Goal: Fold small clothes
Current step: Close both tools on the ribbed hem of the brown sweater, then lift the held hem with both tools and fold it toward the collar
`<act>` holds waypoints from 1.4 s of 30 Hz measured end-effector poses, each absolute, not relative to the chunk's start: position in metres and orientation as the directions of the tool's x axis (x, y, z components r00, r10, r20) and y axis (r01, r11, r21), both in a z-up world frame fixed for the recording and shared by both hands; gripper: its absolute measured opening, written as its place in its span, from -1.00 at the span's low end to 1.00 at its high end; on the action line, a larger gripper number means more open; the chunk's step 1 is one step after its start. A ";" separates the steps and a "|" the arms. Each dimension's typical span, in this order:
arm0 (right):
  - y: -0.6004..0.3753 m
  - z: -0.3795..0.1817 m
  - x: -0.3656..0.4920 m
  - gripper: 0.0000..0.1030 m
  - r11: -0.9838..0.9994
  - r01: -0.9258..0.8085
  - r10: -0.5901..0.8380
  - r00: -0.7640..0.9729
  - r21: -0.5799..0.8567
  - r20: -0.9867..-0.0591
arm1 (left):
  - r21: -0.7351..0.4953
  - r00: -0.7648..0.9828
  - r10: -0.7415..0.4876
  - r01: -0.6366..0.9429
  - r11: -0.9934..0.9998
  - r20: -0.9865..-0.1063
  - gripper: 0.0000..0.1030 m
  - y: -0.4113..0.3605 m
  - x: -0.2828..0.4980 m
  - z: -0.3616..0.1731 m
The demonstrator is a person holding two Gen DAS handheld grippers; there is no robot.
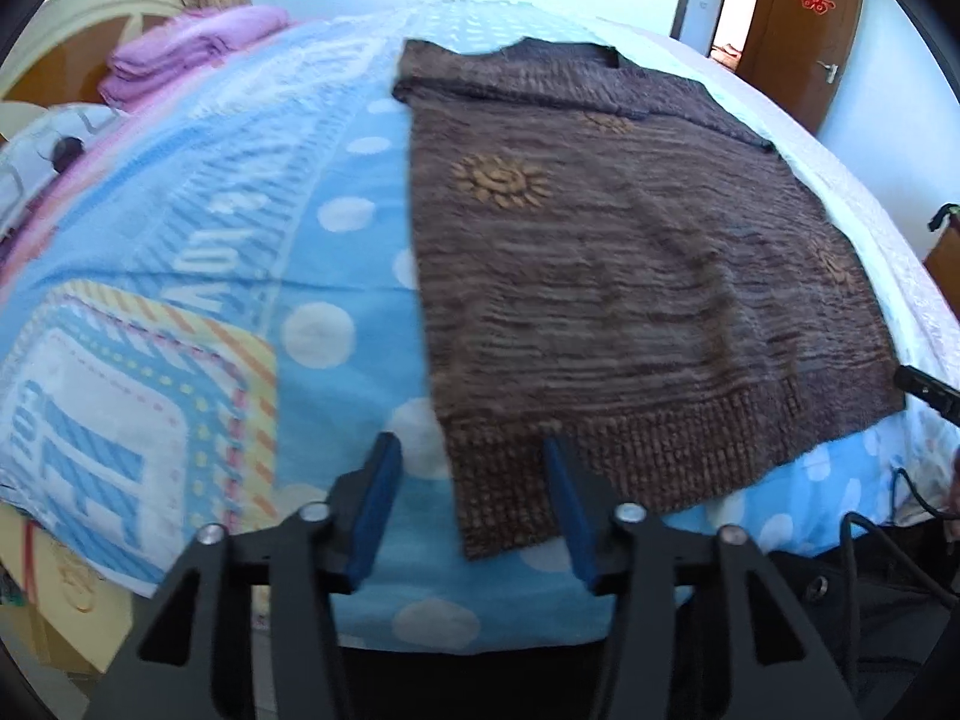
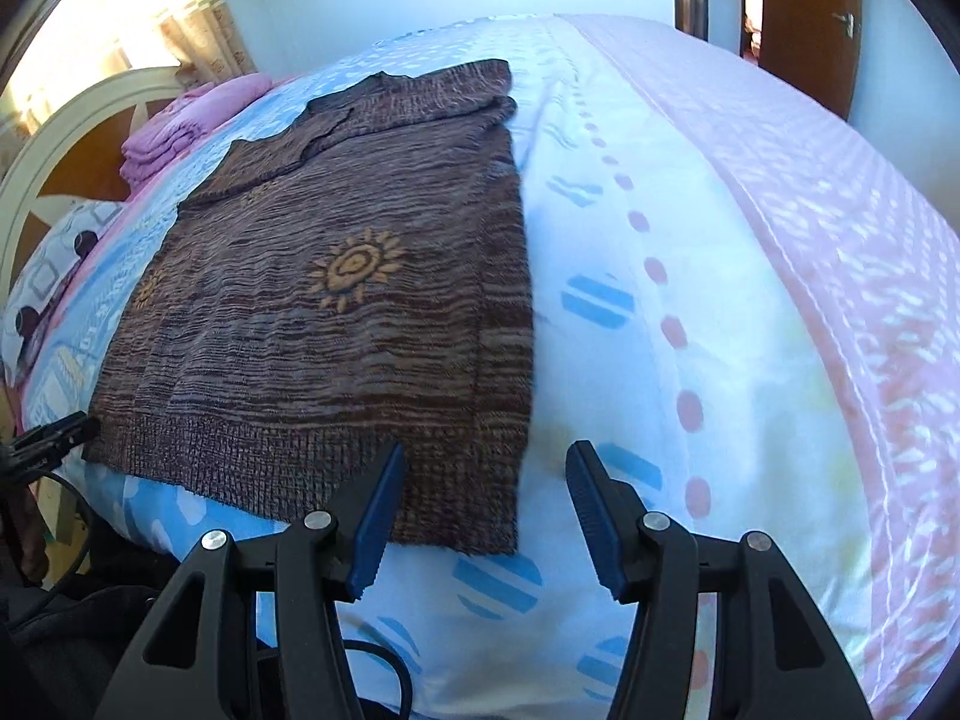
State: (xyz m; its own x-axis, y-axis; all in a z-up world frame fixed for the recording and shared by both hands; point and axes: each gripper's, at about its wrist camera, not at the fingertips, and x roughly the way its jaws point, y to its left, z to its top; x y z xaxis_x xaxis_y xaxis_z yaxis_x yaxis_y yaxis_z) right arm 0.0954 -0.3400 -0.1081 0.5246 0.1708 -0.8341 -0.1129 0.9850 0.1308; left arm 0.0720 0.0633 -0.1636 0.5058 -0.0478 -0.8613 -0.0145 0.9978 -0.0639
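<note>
A brown knitted sweater (image 1: 630, 276) with orange sun patterns is lying flat on the bed cover (image 1: 252, 276), which is blue with white dots. Its ribbed hem is pointing to the near edge of the bed, and its neck and folded sleeves are pointing to the far side.

The left gripper (image 1: 471, 480) is hanging over the near left corner of the sweater hem. Its two blue pads are standing apart with a gap between them, and nothing is being pressed. One pad seems to be over the hem and the other over the bare cover beside the sweater; I cannot tell if they are touching the cloth.

The right gripper (image 2: 486, 483) is hanging at the near right corner of the sweater hem. Its jaws are also standing apart and are gripping nothing. Its left pad is over the hem, and its right pad is over the pale sheet (image 2: 630, 360) just beside the sweater.

A pile of folded pink cloth (image 1: 186, 48) is lying well apart from the sweater, beside the cream headboard (image 2: 72, 138). A brown door (image 1: 804, 30) with a red paper sign is standing behind the far edge of the sweater.
</note>
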 end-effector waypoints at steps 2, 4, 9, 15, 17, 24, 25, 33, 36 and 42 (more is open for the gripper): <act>-0.340 -0.110 0.094 0.10 0.984 -0.114 0.174 0.529 0.133 -0.830 | -0.056 0.506 -0.045 -0.007 0.998 -0.862 0.18 0.061 0.072 -0.166; -0.339 -0.111 0.094 0.10 0.984 -0.120 0.177 0.540 0.133 -0.823 | -0.053 0.509 -0.046 0.001 0.999 -0.860 0.17 0.059 0.073 -0.168; -0.331 -0.113 0.091 0.04 0.980 -0.160 0.187 0.535 0.119 -0.824 | -0.062 0.515 -0.076 0.044 0.997 -0.854 -0.44 0.051 0.070 -0.166; -0.323 -0.110 0.088 -0.82 0.965 -0.217 0.241 0.514 0.147 -0.823 | -0.086 0.517 -0.116 0.082 0.993 -0.848 -0.83 0.048 0.068 -0.160; -0.324 -0.107 0.087 -0.85 0.963 -0.221 0.251 0.517 0.156 -0.818 | -0.109 0.525 -0.130 0.070 0.992 -0.841 -0.84 0.055 0.067 -0.153; -0.337 -0.070 0.069 -0.88 0.947 -0.248 0.314 0.597 0.203 -0.738 | -0.137 0.602 -0.158 0.080 0.987 -0.783 -0.84 0.070 0.056 -0.115; -0.341 -0.073 0.070 -0.88 0.950 -0.236 0.309 0.594 0.206 -0.743 | -0.136 0.602 -0.156 0.079 0.988 -0.783 -0.84 0.070 0.057 -0.115; -0.345 -0.078 0.076 -0.88 0.920 -0.235 0.391 0.584 0.312 -0.712 | -0.193 0.596 -0.197 0.072 0.979 -0.778 -0.85 0.078 0.062 -0.121; -0.347 -0.075 0.078 -0.88 0.910 -0.230 0.412 0.603 0.346 -0.683 | -0.217 0.619 -0.219 0.080 0.973 -0.754 -0.85 0.080 0.065 -0.112; -0.351 -0.061 0.081 -0.88 0.911 -0.213 0.400 0.660 0.353 -0.636 | -0.181 0.644 -0.191 0.083 0.980 -0.740 -0.85 0.080 0.081 -0.106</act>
State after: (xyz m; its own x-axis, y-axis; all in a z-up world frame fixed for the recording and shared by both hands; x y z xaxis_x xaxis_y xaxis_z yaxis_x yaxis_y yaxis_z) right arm 0.0814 -0.3507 -0.0612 0.6595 0.4001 -0.6363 -0.2126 0.9113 0.3527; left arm 0.0806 0.0795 -0.1059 0.6444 -0.1912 -0.7404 0.0829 0.9800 -0.1809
